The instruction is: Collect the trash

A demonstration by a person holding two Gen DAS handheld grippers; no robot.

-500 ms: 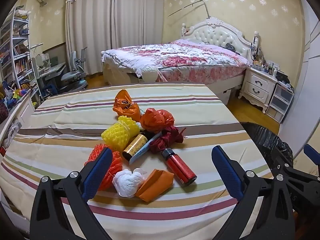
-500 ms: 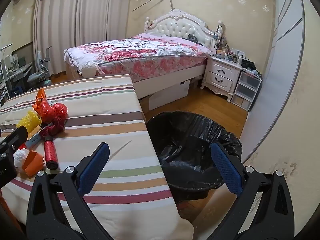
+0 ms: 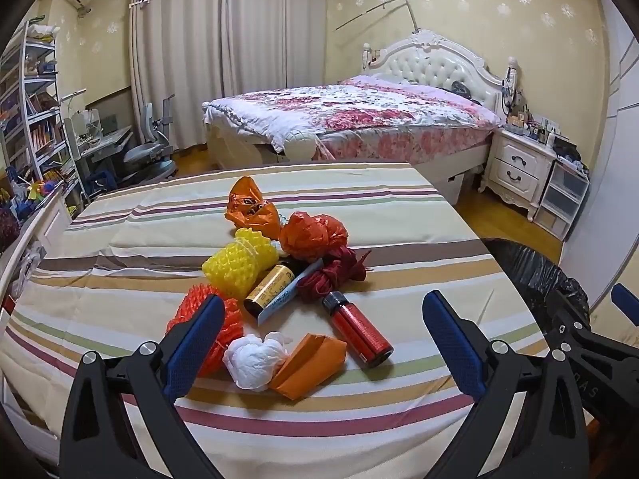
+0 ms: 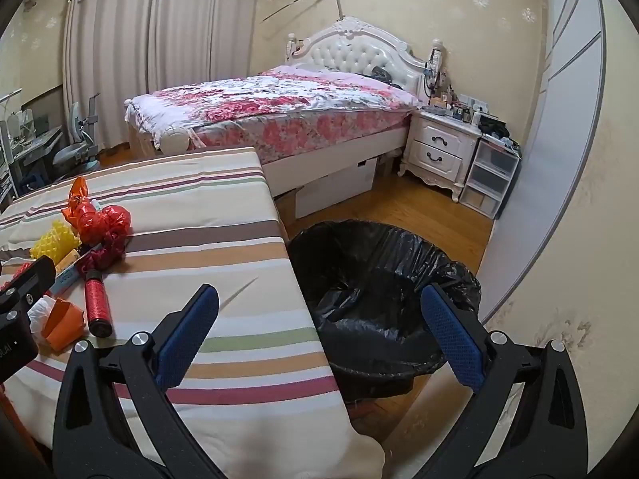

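Trash pile sits mid-table on the striped cloth-covered table (image 3: pixel 120 247), ahead of the left gripper (image 3: pixel 323 343), at its 12 o'clock. Left gripper's jaws spread wide, nothing between the blue pads. Nothing is collected yet, by the look of the pile.

Left to right across the pile:
- orange foam fruit-net sleeve (image 3: pixel 231 319), at 10 o'clock from the left gripper, partly behind its left pad. Light, springy; any pinch should hold.
- yellow foam fruit-net sleeve (image 3: pixel 239 263). Same handling.
- crumpled white tissue ball (image 3: pixel 255 359), nearest the jaws. Soft, weightless; squeeze across the middle.
- small dark glass bottle with a yellow label (image 3: pixel 271 287), lying down. Probably heavier, slick, breakable: grip across the body.
- folded orange paper piece (image 3: pixel 307 363), touching the tissue. Thin, crushes easily.
- knotted orange plastic bags (image 3: pixel 311 235) (two or three, hard to separate). Slippery film; take a bunched knot.
- small red metallic bottle with a black cap (image 3: pixel 359 335), on its side. May roll; clamp mid-body.

Right gripper (image 4: pixel 319 335) also spread wide and empty, over the table's edge. Black-lined trash bin (image 4: pixel 379 279) stands on the floor just beside the table, at 1 o'clock from it.
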